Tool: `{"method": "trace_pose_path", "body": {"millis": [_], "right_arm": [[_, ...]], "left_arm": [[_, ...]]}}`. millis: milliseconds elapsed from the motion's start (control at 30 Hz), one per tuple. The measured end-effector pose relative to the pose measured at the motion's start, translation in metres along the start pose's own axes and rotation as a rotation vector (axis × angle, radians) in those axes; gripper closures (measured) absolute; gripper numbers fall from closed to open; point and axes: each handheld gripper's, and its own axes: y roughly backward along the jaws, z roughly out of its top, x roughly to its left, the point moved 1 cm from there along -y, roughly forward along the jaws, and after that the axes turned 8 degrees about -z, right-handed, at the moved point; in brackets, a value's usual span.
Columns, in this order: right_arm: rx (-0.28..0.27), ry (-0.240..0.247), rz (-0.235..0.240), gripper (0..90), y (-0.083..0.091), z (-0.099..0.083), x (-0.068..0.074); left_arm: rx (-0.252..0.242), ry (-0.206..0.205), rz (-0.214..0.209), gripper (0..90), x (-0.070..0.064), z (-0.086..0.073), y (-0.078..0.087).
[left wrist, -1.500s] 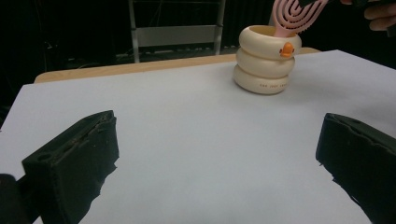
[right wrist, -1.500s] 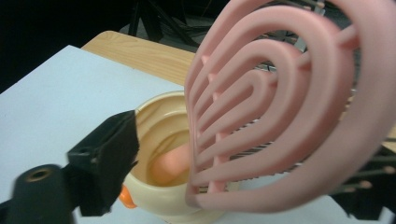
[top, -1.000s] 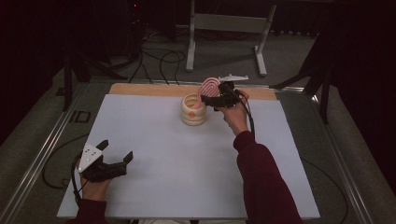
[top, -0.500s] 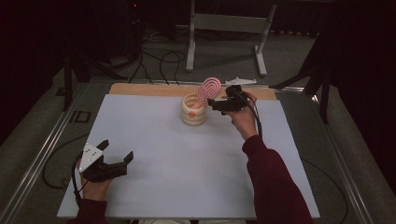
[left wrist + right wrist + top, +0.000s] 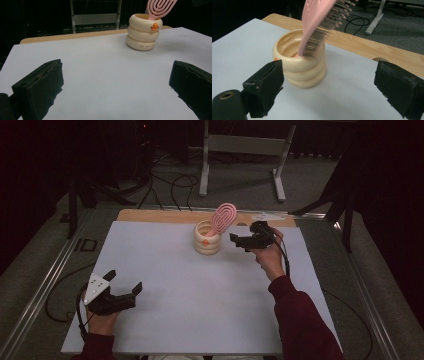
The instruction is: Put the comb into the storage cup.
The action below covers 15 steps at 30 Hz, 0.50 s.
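The pink hairbrush (image 5: pixel 223 218) stands tilted in the cream ringed cup (image 5: pixel 206 238), just ahead of the right hand-held gripper (image 5: pixel 244 240), which is released, jaws spread wide and touching nothing. The left hand-held gripper (image 5: pixel 122 288) rests well apart on the bench (image 5: pixel 165 320), likewise wide open and empty.

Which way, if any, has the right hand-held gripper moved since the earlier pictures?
Yes. The right hand-held gripper has drawn back from the pink brush, towards the person, judged against the cream holder.

One cream holder (image 5: pixel 207 238), one pink hairbrush (image 5: pixel 223 218), two hand-held grippers.
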Motion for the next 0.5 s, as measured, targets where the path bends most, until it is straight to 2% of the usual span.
{"method": "trace_pose_path", "body": {"millis": [200,267,500], "right_arm": [[-0.001,0.012,-0.032,8.7,0.013,-0.015,-0.006],[0.002,-0.002,-0.024,8.7,0.016,-0.019,-0.008],[-0.006,0.010,-0.037,8.7,0.029,-0.035,-0.010]], "left_arm": [[0.002,-0.002,0.000,0.0,0.000,0.000,0.000],[0.002,-0.003,0.001,0.0,0.000,0.001,0.000],[-0.001,-0.013,0.006,0.0,-0.001,0.002,0.001]]}}
